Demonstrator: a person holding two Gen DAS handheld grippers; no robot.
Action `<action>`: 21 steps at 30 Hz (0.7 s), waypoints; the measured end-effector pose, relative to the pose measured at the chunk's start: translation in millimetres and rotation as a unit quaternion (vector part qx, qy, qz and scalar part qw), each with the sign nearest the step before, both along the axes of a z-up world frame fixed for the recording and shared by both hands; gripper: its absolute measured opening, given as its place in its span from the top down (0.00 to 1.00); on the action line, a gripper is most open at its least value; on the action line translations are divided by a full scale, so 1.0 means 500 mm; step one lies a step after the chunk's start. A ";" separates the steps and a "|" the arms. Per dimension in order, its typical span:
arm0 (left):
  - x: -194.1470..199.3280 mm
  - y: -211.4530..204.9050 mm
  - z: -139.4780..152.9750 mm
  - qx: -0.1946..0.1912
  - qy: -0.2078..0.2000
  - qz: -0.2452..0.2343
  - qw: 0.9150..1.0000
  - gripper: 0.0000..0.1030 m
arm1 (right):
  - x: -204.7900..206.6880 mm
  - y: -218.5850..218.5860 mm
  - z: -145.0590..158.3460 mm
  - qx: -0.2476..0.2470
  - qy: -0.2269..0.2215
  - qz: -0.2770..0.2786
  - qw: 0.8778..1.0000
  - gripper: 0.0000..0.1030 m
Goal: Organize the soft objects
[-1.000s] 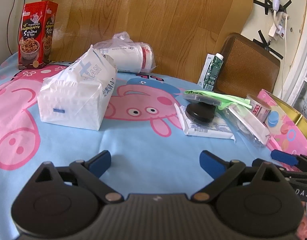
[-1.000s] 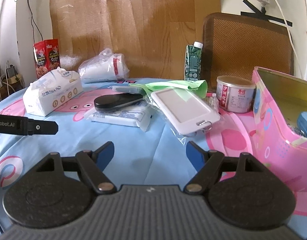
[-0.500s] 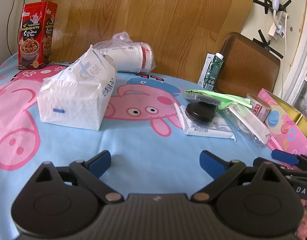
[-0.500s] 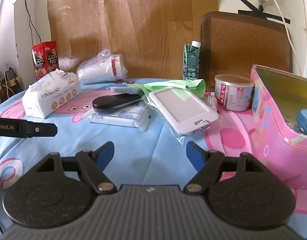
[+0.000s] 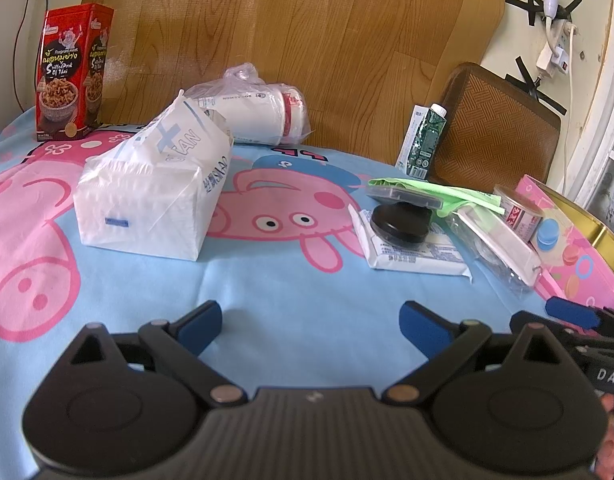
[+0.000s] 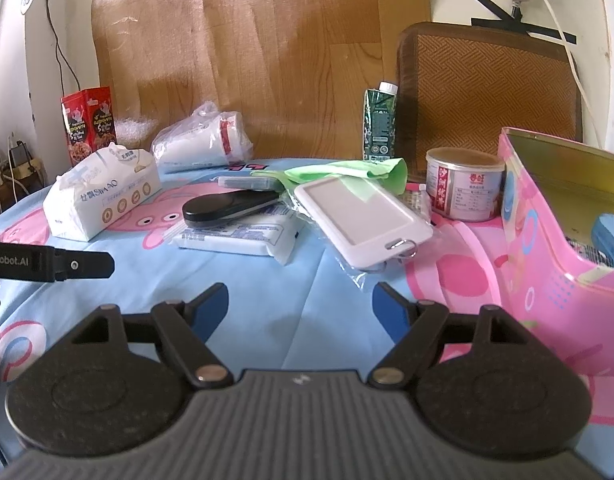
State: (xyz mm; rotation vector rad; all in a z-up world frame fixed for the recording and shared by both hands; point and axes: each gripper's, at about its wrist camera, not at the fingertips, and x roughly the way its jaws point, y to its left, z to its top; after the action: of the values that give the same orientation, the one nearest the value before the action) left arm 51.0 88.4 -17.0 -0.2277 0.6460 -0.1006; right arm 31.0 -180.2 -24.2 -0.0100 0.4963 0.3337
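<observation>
Left gripper (image 5: 311,322): jaws spread wide, nothing held between the blue pads (image 5: 199,322); it is held low over the blue cartoon-print cloth (image 5: 291,280). Right gripper (image 6: 301,306): jaws likewise apart and empty, over the same cloth. Part of the right gripper is seen at the right edge of the left view, and a black bar of the left gripper at the left edge of the right view.

Soft items noted on the cloth:
- Tissue pack (image 5: 151,204), white, soft-wrapped, top flap raised; placed left of centre, well ahead of the left gripper.
- Wipes pack (image 6: 243,234), flat and white, ahead of the right gripper. A black oval case (image 6: 223,208) is lying on top of it.
- Green bag (image 6: 347,172), crumpled, behind the wipes pack and partly draped over a white card holder (image 6: 361,216). The holder is tilted, in a clear sleeve, its near end resting on the cloth.

Other items recorded:
- Cups in a clear bag (image 5: 259,110), lying on their side behind the tissue pack.
- Red box (image 5: 73,76), upright at the far left.
- Green carton (image 6: 381,124), upright at the far edge, beside a woven cushion (image 6: 487,96).
- Tin (image 6: 463,190), upright, just beside the pink box (image 6: 547,240).
- The pink box is open at the right edge of the cloth; something blue is seen inside, not identifiable.
</observation>
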 end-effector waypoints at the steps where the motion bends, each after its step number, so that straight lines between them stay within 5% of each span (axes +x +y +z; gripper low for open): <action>1: 0.000 0.000 0.000 0.000 0.000 0.000 1.000 0.04 | 0.000 0.000 0.000 0.001 0.000 -0.001 1.000 0.22; 21: 0.005 -0.006 0.000 0.015 0.004 -0.005 1.000 0.03 | -0.011 -0.039 0.015 0.006 -0.023 -0.027 0.999 0.22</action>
State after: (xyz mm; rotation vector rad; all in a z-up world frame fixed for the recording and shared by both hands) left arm 53.3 85.6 -17.1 -0.1955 0.6561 -0.1005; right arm 25.5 -199.8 -16.9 0.0075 0.4488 0.2830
